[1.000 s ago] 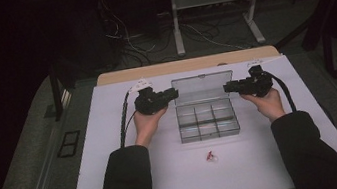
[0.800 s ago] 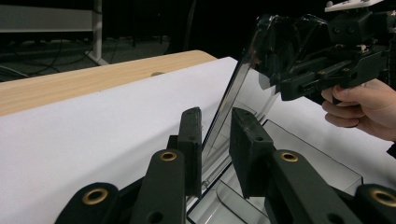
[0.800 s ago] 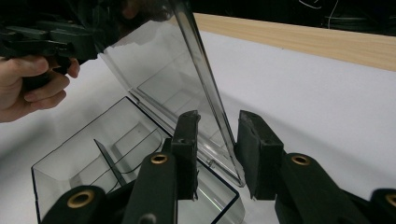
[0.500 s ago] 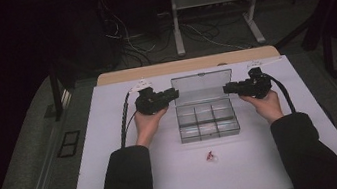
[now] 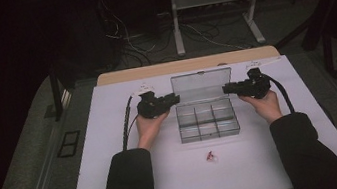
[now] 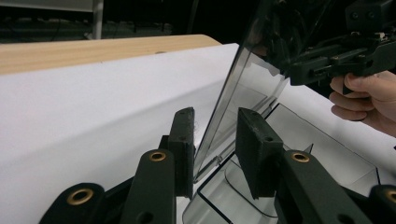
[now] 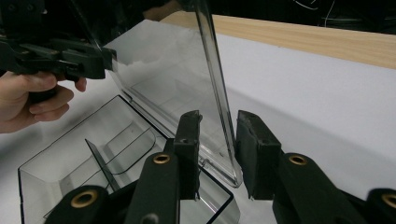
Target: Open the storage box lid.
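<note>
From the high view, the clear compartment box (image 5: 207, 119) sits mid-table toward the far edge, its lid (image 5: 202, 86) upright between the left gripper (image 5: 174, 98) and right gripper (image 5: 227, 87). Left gripper view: the jaws have just been opening, straddling the lid's edge with a gap. Right gripper view: the pads (image 7: 258, 144) flank the other edge, seemingly not pinching; the lid-handling step seems underway, and next calls for swinging it evenly

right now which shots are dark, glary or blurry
High view: dark surround, only the white table lit, small red item too tiny to read. Left gripper view: the clear lid reflects dark patches. Right gripper view: near tongs slightly soft.
</note>
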Demonstrator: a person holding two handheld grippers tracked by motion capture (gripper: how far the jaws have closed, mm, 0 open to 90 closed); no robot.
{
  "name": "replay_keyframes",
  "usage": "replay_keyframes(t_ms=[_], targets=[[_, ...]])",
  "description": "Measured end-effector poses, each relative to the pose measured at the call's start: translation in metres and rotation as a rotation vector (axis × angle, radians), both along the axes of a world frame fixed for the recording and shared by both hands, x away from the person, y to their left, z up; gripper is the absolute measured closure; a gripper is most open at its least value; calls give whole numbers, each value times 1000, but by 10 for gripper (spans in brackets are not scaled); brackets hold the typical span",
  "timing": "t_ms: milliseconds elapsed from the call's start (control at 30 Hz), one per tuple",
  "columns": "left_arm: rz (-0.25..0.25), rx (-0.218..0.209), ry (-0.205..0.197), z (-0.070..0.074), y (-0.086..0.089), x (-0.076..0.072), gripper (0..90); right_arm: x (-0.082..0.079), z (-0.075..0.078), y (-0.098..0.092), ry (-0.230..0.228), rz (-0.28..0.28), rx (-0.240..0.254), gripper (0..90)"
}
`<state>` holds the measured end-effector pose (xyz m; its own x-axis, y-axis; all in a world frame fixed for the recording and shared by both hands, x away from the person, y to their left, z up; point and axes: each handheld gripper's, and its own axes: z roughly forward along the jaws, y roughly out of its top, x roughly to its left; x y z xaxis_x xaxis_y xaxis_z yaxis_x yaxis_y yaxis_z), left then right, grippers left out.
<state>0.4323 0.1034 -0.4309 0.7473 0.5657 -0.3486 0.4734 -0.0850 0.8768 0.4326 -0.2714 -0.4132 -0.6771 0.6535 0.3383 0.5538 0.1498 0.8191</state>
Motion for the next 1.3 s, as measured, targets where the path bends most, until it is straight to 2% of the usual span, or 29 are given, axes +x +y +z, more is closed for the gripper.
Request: replay_keyframes(t_ms=[233, 633, 1033, 1300], targets=[[5, 11, 8, -4, -3, 1, 684, 1, -2, -1, 3, 2, 13, 698], [23, 0, 26, -7, -3, 3, 738, 3, -5, -1, 8, -6, 8, 723], [37, 2, 26, -12, -5, 6, 754, 7, -10, -1, 9, -23, -4, 759], [60, -9, 41, -15, -8, 9, 766, 9, -13, 0, 18, -34, 1, 759]])
